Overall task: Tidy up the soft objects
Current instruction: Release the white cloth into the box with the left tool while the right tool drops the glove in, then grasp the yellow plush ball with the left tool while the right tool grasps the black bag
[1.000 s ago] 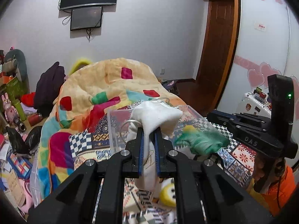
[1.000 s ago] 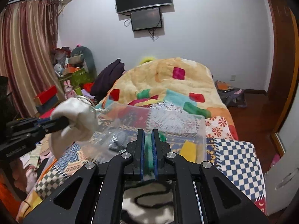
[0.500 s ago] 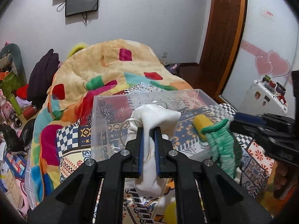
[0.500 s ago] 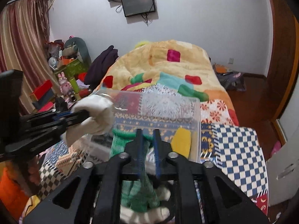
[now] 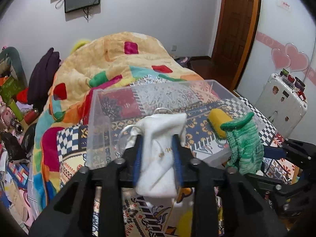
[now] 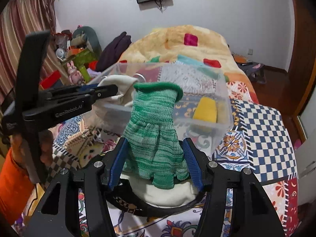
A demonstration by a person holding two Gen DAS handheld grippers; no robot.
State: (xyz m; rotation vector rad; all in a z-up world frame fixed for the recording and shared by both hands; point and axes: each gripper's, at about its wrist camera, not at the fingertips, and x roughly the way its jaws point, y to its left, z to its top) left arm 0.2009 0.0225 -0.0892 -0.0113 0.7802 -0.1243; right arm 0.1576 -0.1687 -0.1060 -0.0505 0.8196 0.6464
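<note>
A clear plastic bin [image 5: 92, 122] stands on the patterned bedspread; it also shows in the right wrist view [image 6: 223, 90]. A yellow sponge [image 5: 216, 123] lies inside it [image 6: 205, 109]. My left gripper [image 5: 157, 144] has its jaws parted, with a white cloth pouch [image 5: 160, 158] between them at the bin's near wall; the pouch also shows in the right wrist view [image 6: 118, 86]. My right gripper [image 6: 154, 154] has its jaws spread wide with a green knit glove [image 6: 152, 132] between them, in front of the bin [image 5: 243, 146].
A colourful quilt [image 5: 122, 63] is heaped behind the bin. A white suitcase [image 5: 280, 102] stands at the right. Clutter and toys [image 6: 77, 59] fill the floor at the left. A white cloth and a black strap [image 6: 167, 199] lie under the right gripper.
Both grippers' jaws have spread apart around their items. Both have come down closer to the bin. The green glove now stands upright in front of the bin.
</note>
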